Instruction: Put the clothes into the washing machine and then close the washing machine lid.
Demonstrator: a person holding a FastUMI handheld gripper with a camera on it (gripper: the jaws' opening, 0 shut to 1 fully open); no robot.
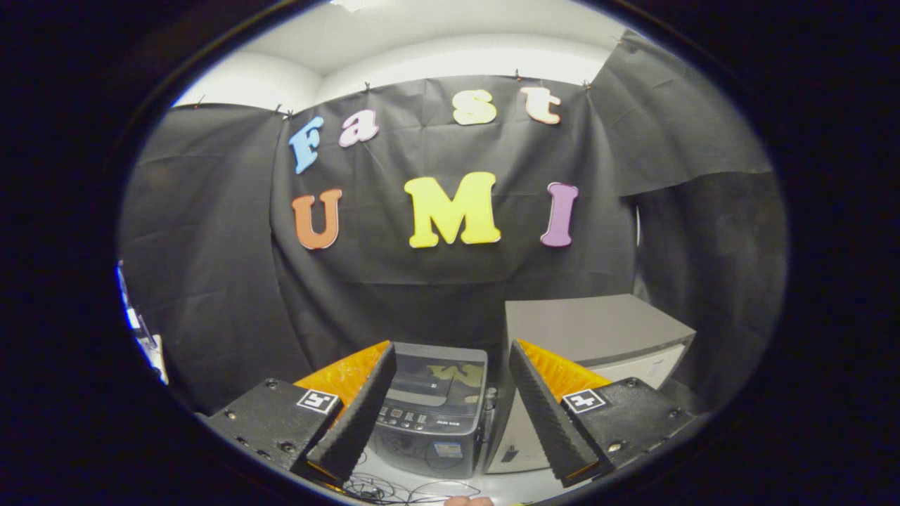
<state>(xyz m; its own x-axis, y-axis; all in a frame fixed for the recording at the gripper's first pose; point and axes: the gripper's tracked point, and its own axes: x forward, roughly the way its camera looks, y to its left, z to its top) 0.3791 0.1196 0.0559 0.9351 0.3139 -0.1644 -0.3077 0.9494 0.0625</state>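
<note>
Two boxy things stood ahead of us against the black cloth wall point(211, 232), and we took them in order of bulk. The larger was a pale grey cabinet with a flat top point(590, 330), set just to the right of the machine and rising higher than it; we judged it would hem in any approach from that side. The smaller was the dark grey top-loading washing machine with a smoked, see-through lid point(432, 414), sitting on the white counter point(520, 485) beyond our fingers and framed in the gap between them. Its lid lay flat and looked closed, so we judged it would have to be lifted before anything could go in. A tangle of thin dark cables point(394, 488) lay on the counter just in front of the machine, a likely snag for a low pass. Our gripper point(450, 460) had its fingers spread wide with nothing between them. We saw no clothes, so we could not tell where they lay. Open room remained above the machine and to its left, toward the cloth.
</note>
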